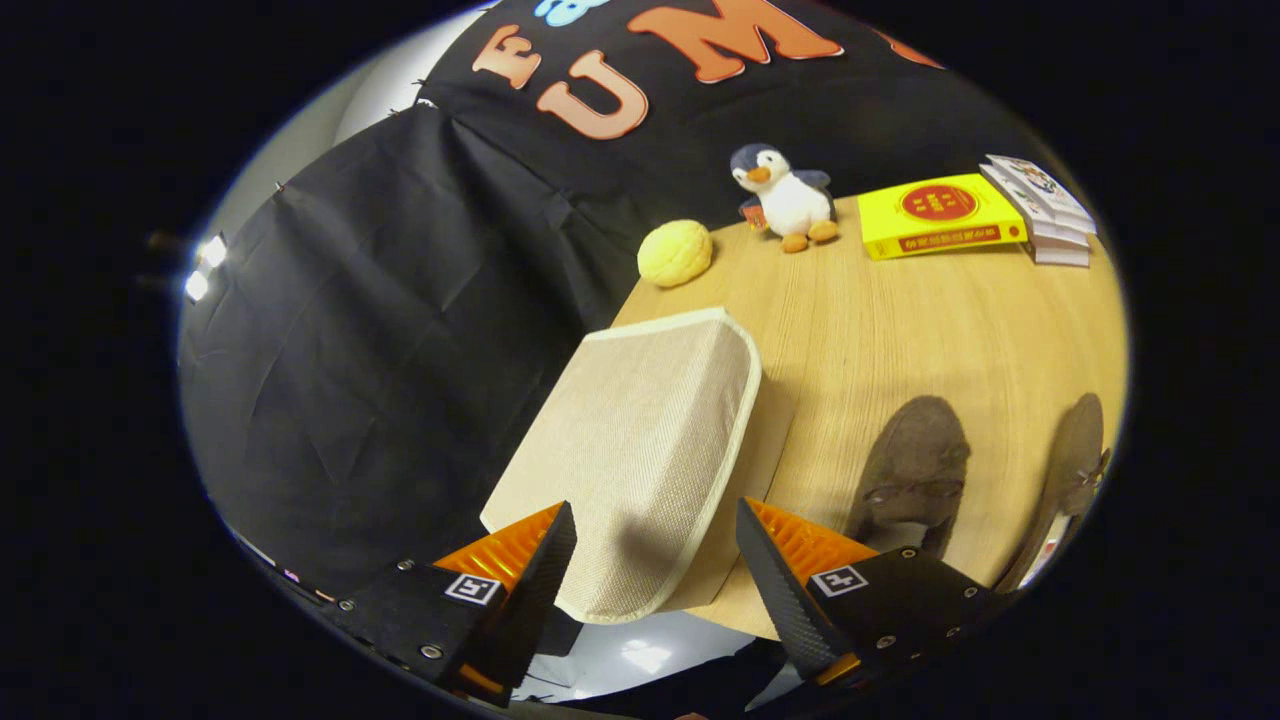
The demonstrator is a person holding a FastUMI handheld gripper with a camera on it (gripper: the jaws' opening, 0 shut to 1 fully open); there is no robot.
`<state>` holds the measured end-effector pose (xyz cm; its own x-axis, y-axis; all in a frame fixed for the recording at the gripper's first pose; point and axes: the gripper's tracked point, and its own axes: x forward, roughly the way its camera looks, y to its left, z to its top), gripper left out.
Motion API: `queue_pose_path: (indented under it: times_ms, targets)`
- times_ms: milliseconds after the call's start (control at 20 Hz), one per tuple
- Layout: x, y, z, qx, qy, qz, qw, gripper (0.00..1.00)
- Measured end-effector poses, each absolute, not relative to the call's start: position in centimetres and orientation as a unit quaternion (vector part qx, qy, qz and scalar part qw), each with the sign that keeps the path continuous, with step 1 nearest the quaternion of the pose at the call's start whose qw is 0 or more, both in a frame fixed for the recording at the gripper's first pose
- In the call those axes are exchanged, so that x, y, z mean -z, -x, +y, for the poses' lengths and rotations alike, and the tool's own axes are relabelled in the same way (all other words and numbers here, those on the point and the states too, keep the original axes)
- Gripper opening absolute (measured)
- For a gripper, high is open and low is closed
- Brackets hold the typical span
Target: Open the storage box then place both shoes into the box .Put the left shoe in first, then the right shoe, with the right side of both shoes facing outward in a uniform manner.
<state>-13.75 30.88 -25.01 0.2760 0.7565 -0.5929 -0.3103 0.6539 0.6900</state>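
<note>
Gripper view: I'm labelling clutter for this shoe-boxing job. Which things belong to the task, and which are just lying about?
Task things: beige woven fabric storage box, lid closed, between the open tool fingers; two dark brown shoes.

Lying about: plush penguin, round yellow bun-shaped toy, yellow book, stacked white books.

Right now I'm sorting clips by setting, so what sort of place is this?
Probably a staged recording booth, not a lived-in room: black cloth hangs as walls round a wooden table set with props, a plush penguin and books. The open gripper straddles a fabric storage box.
</note>
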Motion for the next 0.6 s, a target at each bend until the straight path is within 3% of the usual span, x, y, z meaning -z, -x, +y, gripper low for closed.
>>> queue_pose_path:
  times_ms: [400,600]
  targets:
    - [27.7,14.4,34.4,-0.355,-0.345,0.54,0.681,0.96]
    - [27.8,14.3,34.9,-0.362,-0.358,0.543,0.667,0.97]
